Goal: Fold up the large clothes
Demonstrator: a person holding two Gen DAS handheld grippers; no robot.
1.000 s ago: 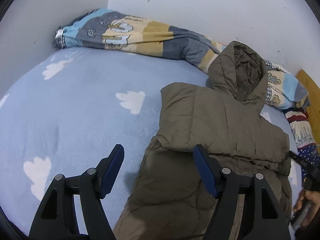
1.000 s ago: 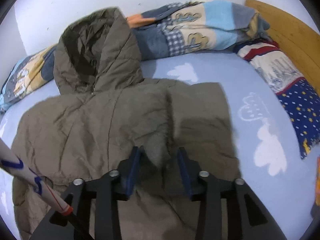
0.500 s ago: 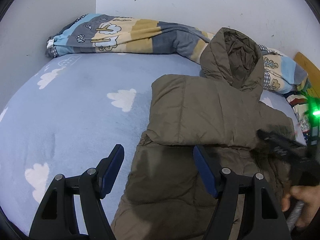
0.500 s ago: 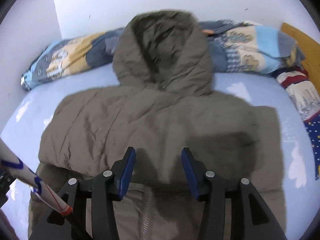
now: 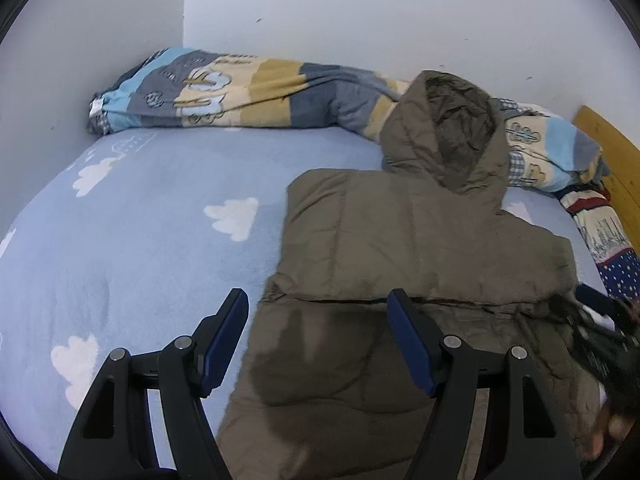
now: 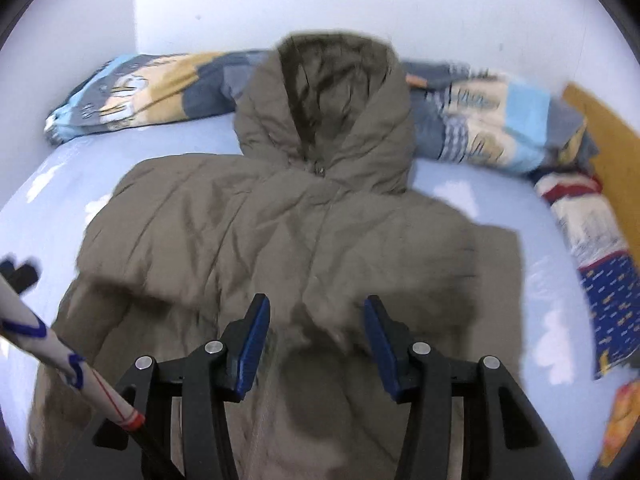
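Hovering at the bottom of the left wrist view, the left gripper (image 5: 318,338) is pointing steeply down with its jaws standing wide and nothing between them; its left finger is sitting over the blue cloud-print sheet (image 5: 140,240), its right finger over the olive hooded coat (image 5: 400,248). That coat is lying flat at centre right, sleeve folded across the chest, hood (image 5: 448,132) resting against the patchwork quilt (image 5: 240,96) along the wall. At the lower right edge the right gripper (image 5: 600,332) is showing dark and blurred.

Tilting down at bottom centre of the right wrist view, the right gripper (image 6: 316,340) is holding nothing, its jaws having just been opening, moderately apart above the coat (image 6: 280,232). A white pole (image 6: 64,360) is crossing the lower left.
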